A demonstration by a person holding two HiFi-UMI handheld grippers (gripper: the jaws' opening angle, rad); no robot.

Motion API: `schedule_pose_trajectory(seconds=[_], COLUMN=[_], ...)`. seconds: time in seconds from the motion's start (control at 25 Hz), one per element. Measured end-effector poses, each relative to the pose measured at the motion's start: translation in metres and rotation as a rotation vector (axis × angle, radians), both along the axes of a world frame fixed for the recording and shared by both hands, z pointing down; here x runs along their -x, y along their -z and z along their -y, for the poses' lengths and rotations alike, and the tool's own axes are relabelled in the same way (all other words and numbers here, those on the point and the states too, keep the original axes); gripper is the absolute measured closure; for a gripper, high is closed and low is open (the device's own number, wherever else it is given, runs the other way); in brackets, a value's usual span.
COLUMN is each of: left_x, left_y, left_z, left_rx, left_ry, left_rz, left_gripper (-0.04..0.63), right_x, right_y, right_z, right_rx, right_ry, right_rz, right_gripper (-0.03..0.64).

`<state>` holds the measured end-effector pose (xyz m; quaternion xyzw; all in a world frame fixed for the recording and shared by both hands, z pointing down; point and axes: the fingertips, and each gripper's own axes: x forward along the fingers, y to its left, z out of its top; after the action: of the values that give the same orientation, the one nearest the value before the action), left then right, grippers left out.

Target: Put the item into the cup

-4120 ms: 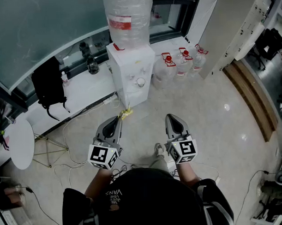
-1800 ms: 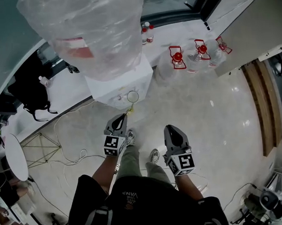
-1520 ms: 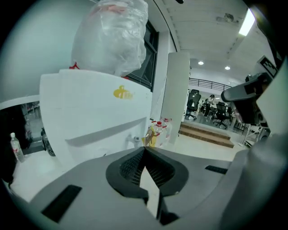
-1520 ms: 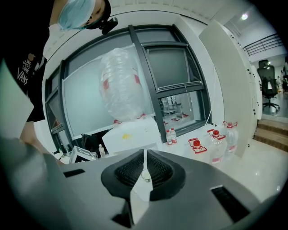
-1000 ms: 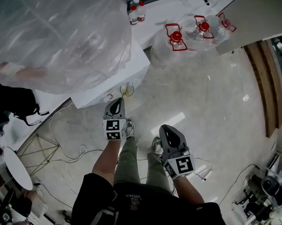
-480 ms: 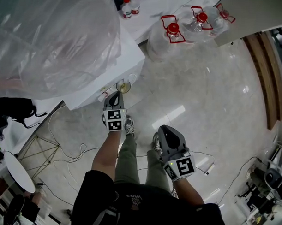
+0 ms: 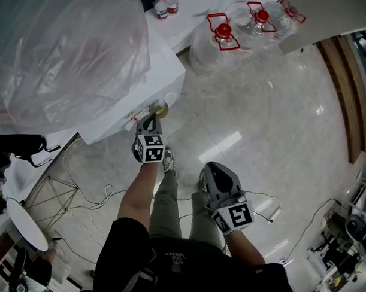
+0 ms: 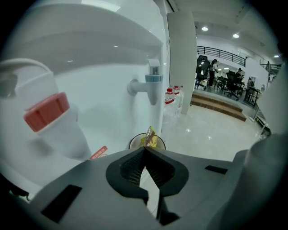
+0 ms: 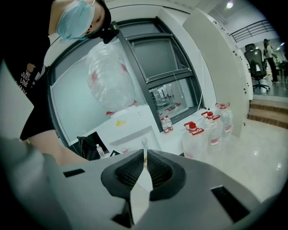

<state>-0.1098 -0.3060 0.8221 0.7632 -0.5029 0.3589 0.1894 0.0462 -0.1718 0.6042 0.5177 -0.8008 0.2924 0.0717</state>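
Hiding most of the cup (image 8: 133,142), the left gripper (image 8: 145,149) leaves only a dark arc of rim showing at mid-frame, below the blue tap (image 8: 153,79). Its jaws are clenched on the item (image 8: 150,138), a small crinkled yellow sachet standing up from the tips against the cup's mouth. Print on the sachet and on a red label (image 8: 97,152) at lower left is too small to read. Lower right in the head view, the right gripper (image 7: 212,169) is squeezed closed on nothing.

Office; water dispenser (image 7: 146,78), desk chairs (image 9: 256,57)
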Motion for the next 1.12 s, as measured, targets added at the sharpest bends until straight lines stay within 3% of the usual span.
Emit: schedule_pose_trajectory(seconds=[0.48,0.8,1.12], left_x=[-0.003,-0.013,-0.019], left_y=[-0.022,-0.001,0.037], left_z=[0.011,0.009,-0.004], left_rx=[0.041,-0.039,-0.117], left_ry=[-0.088,-0.087,-0.023], left_rz=[0.108,0.047,-0.038], left_gripper=[0.575,0.572,0.572], right_x=[0.003,0.002,0.0], right_y=[-0.005,0.004,0.021], right_z=[0.003,-0.001,-0.015], right_rx=[0.007,-0.004,-0.032], right_ry=[0.009,0.026,0.074], right_rz=[0.005,0.016,0.013], right_gripper=[0.569,0.569,0.569])
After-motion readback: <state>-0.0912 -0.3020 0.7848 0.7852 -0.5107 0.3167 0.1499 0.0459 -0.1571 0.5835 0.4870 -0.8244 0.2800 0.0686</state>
